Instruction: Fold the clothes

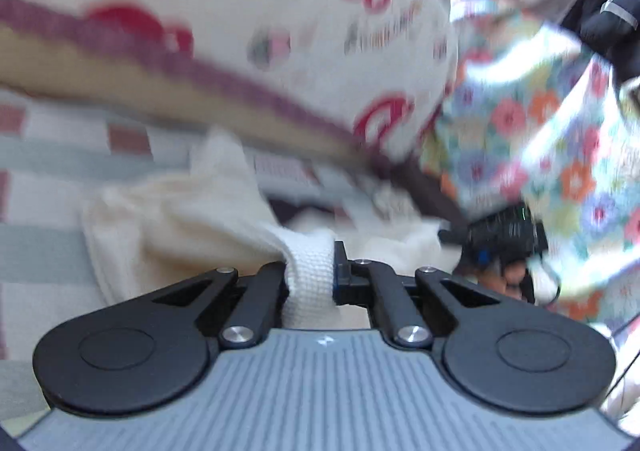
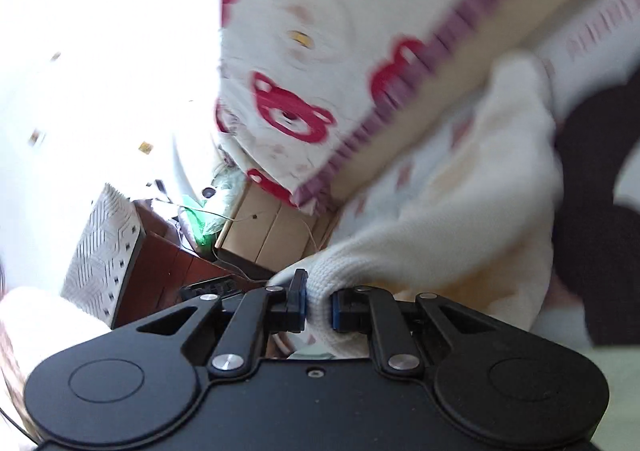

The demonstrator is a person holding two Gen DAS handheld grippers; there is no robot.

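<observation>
Left tool (image 1: 310, 277) clamped on ribbed edge of cream knit garment (image 1: 176, 219). Right tool (image 2: 318, 309) likewise pinched shut on the same knit's edge (image 2: 460, 235). Garment hangs between both, above a bear-print bedsheet (image 1: 240, 11). Both views blurred.

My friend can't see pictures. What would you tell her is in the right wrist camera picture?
The right gripper pinches the ribbed edge of a cream knitted garment. Behind it is a blurry white cloth with red bears; cardboard boxes sit lower down.
</observation>
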